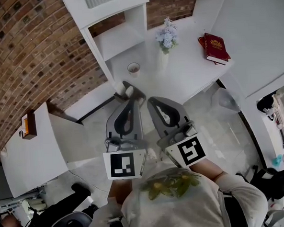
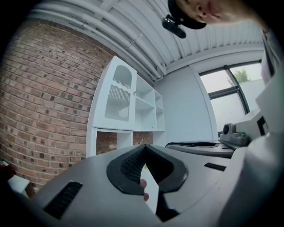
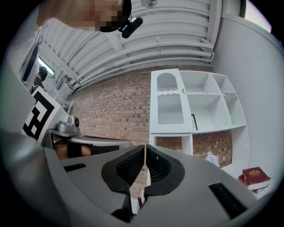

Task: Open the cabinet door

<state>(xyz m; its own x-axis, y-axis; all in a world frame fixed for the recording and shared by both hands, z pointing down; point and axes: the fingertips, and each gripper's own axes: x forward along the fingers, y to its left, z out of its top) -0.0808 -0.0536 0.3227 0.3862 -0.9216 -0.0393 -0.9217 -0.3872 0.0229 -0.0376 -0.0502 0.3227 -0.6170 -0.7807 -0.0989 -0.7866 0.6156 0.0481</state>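
Note:
The white cabinet (image 3: 195, 106) stands against a brick wall, some way ahead of both grippers. Its door (image 3: 168, 104) is the upper left panel with an arched top and slats; it is closed, with a small knob (image 3: 183, 91) at its right edge. The left gripper view shows the same door (image 2: 119, 95). In the head view my left gripper (image 1: 126, 87) and right gripper (image 1: 153, 101) are side by side, pointing at the cabinet's lower shelf (image 1: 187, 69). Both are shut with nothing between the jaws, as seen on the left gripper (image 2: 144, 148) and the right gripper (image 3: 145, 146).
On the white lower shelf stand a small cup (image 1: 134, 68), a vase of pale flowers (image 1: 166, 39) and a red book (image 1: 216, 48). A white table (image 1: 34, 160) with an orange object (image 1: 26, 126) is at the left. A brick wall (image 1: 32, 50) runs behind.

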